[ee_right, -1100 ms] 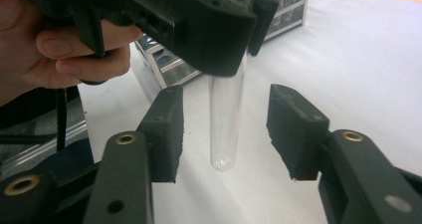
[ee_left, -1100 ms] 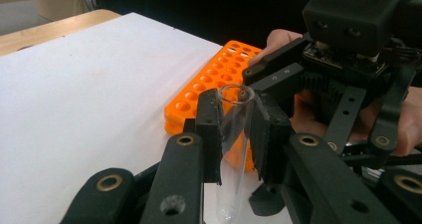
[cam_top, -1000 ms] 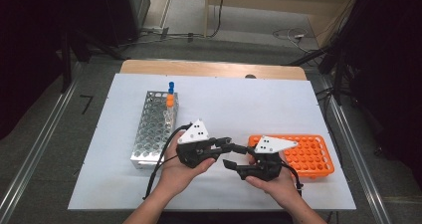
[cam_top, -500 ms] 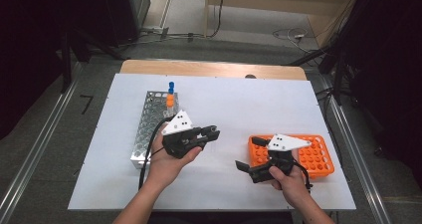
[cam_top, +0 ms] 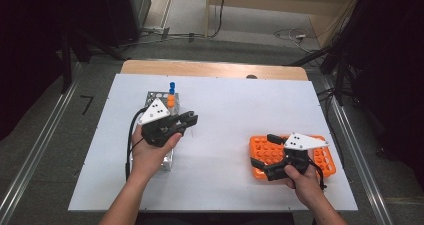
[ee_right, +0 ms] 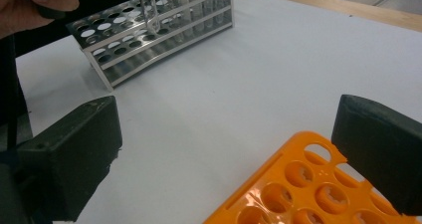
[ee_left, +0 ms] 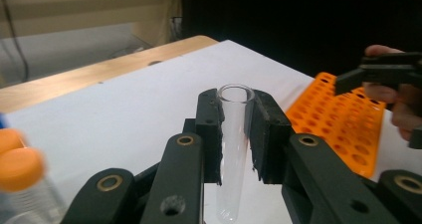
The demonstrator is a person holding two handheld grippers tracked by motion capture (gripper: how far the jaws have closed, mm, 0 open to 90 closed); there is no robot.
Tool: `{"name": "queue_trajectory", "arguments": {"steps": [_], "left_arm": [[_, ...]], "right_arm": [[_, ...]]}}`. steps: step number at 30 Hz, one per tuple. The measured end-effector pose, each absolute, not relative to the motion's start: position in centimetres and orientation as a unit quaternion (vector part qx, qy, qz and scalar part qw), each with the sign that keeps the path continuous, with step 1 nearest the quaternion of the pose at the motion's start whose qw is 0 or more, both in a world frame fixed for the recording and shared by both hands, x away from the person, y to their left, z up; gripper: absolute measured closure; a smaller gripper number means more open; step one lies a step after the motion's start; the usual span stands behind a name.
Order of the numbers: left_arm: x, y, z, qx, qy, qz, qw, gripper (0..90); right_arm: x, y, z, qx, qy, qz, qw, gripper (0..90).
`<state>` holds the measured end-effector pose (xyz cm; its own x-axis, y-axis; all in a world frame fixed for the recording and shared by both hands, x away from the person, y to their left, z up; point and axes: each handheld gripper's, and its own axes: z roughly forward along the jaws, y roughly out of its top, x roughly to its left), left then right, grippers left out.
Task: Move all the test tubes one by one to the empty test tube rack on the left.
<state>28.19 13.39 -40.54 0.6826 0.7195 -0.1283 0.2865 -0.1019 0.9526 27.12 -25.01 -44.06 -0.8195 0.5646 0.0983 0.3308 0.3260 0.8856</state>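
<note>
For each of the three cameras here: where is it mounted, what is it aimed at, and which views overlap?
High view: above the table's near edge, looking forward and down; both forearms, left gripper, right gripper.
Left gripper view: rides the left gripper; jaws clamp a glass tube, facing the orange rack.
Right gripper view: rides the right gripper; open jaws face the metal rack.
Shared: both racks.

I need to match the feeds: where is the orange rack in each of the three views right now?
High view: orange rack at lower right of the white table, partly under the right gripper.
Left gripper view: at right, beyond the clear tube clamped in the jaws.
Right gripper view: its corner at bottom right, between the wide-open jaws.
Shared landmark: the wooden table edge, at the far side in all three.
</note>
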Motion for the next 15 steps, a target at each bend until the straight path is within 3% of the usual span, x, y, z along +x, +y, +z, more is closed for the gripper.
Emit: {"name": "queue_trajectory", "arguments": {"steps": [15], "left_arm": [[28.4,17.7,-40.9,0.691,0.400,0.241,0.552,77.0]], "right_arm": [[27.2,-26.2,-44.1,0.285,0.805,0.505,0.126,0.0]]}}
